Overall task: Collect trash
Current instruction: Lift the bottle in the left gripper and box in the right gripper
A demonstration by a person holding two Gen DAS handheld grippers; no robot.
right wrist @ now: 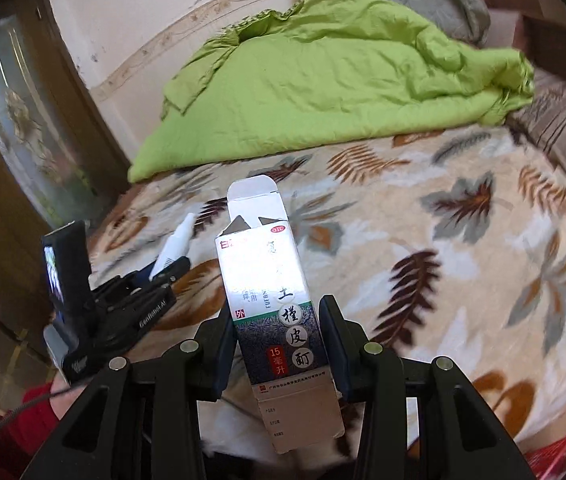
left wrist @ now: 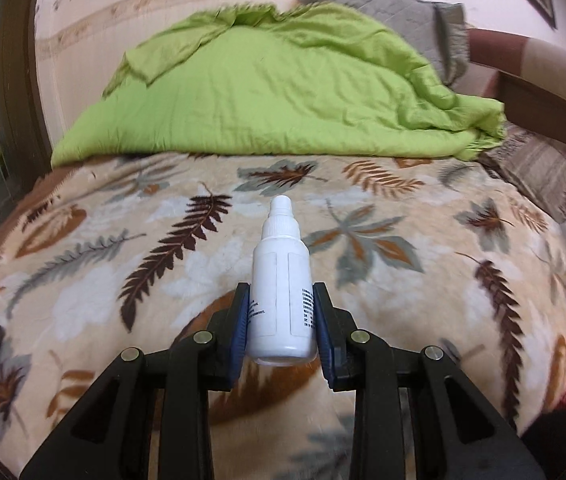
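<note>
Clamped between the blue pads of the left gripper [left wrist: 281, 312], a small white dropper bottle [left wrist: 281, 280] points its capped nozzle away from the camera, its base toward the lens and printed label strips along both sides. It hangs above a leaf-patterned blanket [left wrist: 403, 280] spread over the bed, not touching it as far as the view shows.

From the right wrist camera, the right gripper [right wrist: 279, 320] pinches a small medicine carton [right wrist: 271, 292] by its lower half; the carton is tilted slightly, its top flap open and standing up, with Chinese characters down the front and a red patch reading 15. Off to the left in that view, the other gripper and its bottle appear from the side.

Beyond both, a crumpled lime-green quilt [left wrist: 267, 92] lies heaped at the far end of the bed against the wall, with a grey pillow [left wrist: 395, 4] behind it.
</note>
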